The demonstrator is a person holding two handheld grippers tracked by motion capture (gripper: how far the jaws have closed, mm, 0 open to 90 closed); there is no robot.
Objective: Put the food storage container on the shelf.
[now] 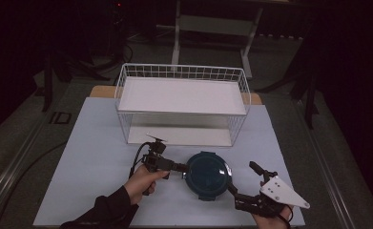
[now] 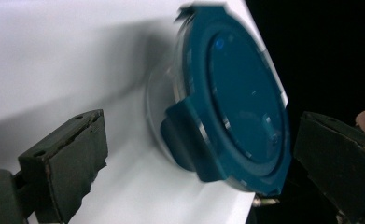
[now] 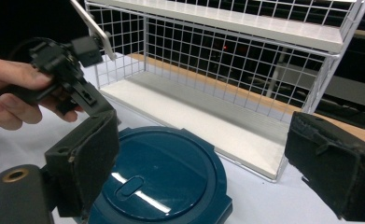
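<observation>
A round clear container with a dark teal clip lid (image 1: 208, 174) sits on the white mat near the front centre. My left gripper (image 1: 180, 168), held in a hand, points at its left edge and is open; in the left gripper view the container (image 2: 231, 107) stands just beyond the wide-apart jaws, and the view is rolled sideways. My right gripper (image 1: 243, 177) comes in from the front right, open, with the lid's right rim between its spread jaws. The right gripper view has the lid (image 3: 157, 182) low between its jaws, and the left gripper (image 3: 73, 79) behind it.
A white wire rack (image 1: 181, 102) with a top shelf (image 1: 181, 94) and a lower shelf (image 3: 194, 112) stands behind the container, open toward me. The mat (image 1: 93, 157) lies on a table with a wooden back edge; dark floor and stands surround it.
</observation>
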